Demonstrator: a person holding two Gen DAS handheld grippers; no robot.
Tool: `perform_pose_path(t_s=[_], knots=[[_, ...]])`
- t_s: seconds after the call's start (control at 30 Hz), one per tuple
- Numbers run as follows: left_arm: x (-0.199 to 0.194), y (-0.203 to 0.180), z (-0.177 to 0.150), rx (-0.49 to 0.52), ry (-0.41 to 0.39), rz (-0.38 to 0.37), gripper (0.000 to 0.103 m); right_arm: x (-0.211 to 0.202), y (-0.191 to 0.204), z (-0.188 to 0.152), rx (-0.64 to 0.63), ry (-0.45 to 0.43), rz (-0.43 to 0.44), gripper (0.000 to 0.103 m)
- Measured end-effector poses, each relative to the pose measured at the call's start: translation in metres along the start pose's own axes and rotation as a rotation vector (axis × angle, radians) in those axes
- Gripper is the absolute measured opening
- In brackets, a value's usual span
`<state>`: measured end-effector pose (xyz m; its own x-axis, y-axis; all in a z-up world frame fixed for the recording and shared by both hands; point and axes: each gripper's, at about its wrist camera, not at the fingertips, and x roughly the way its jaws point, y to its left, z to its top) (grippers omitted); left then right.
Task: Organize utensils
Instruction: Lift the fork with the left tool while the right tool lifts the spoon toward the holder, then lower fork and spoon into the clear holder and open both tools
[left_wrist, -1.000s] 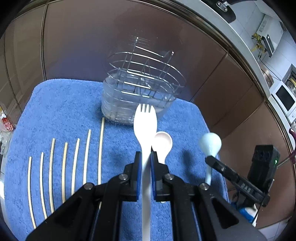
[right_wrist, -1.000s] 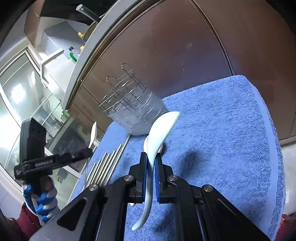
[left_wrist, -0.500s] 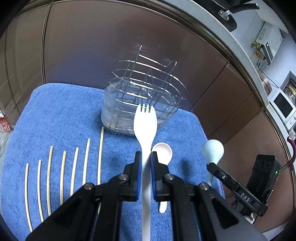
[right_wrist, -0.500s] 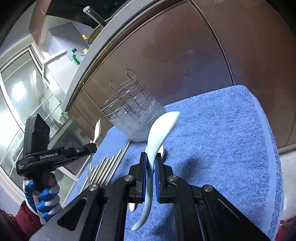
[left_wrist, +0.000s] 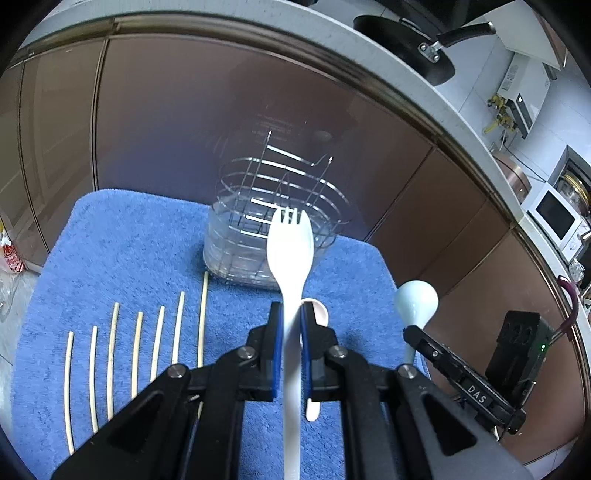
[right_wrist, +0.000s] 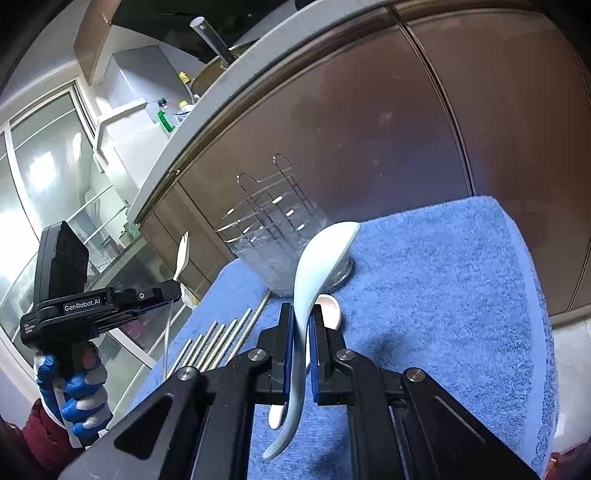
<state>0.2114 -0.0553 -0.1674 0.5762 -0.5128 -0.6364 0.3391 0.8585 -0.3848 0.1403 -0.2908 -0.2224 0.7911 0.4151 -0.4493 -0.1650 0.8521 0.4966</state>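
A white plastic spork (left_wrist: 290, 258) stands clamped by its handle in the left gripper (left_wrist: 291, 332), whose jaws are closed tight on it; its tines point up in front of the wire utensil caddy (left_wrist: 273, 218). The right gripper (right_wrist: 302, 332) has its jaws pressed shut on the handle of a pale blue ceramic soup spoon (right_wrist: 317, 258), the bowl raised toward the same caddy. The caddy, a chrome wire frame in a clear plastic base, stands upright at the far edge of a blue towel (left_wrist: 122, 251), close to brown cabinet doors (left_wrist: 166, 118). On the towel below the grippers lies a small white spoon (right_wrist: 330, 308). To its left, a row of wooden chopsticks (left_wrist: 136, 354) lies side by side. A blue-and-white gloved hand (right_wrist: 74, 391) holds the left gripper's handle.
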Motion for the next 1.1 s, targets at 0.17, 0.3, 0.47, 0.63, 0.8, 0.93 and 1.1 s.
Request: perform_pose_path(t_s=[0.17, 0.3, 0.47, 0.63, 0.8, 0.93, 1.1], knots=[[-0.017, -0.003, 0.003, -0.001, -0.033, -0.013, 0.009, -0.011, 0.014, 0.003, -0.030, -0.033, -0.009, 0.008], [-0.035, -0.010, 0.006, 0.012, -0.075, -0.025, 0.009, -0.021, 0.027, 0.007, -0.058, -0.062, -0.017, 0.008], [-0.059, -0.017, 0.020, 0.023, -0.138, -0.049, 0.009, -0.040, 0.040, 0.023, -0.099, -0.130, -0.003, 0.008], [-0.078, -0.025, 0.034, 0.057, -0.196, -0.085, 0.009, -0.051, 0.054, 0.051, -0.116, -0.194, 0.041, 0.008], [-0.092, -0.032, 0.058, 0.084, -0.274, -0.087, 0.009, -0.043, 0.084, 0.081, -0.178, -0.251, 0.039, 0.008], [-0.097, -0.034, 0.087, 0.092, -0.382, -0.043, 0.009, -0.026, 0.112, 0.104, -0.263, -0.307, -0.009, 0.008], [-0.082, -0.039, 0.113, 0.096, -0.551, 0.067, 0.009, 0.009, 0.132, 0.125, -0.373, -0.381, -0.141, 0.008]])
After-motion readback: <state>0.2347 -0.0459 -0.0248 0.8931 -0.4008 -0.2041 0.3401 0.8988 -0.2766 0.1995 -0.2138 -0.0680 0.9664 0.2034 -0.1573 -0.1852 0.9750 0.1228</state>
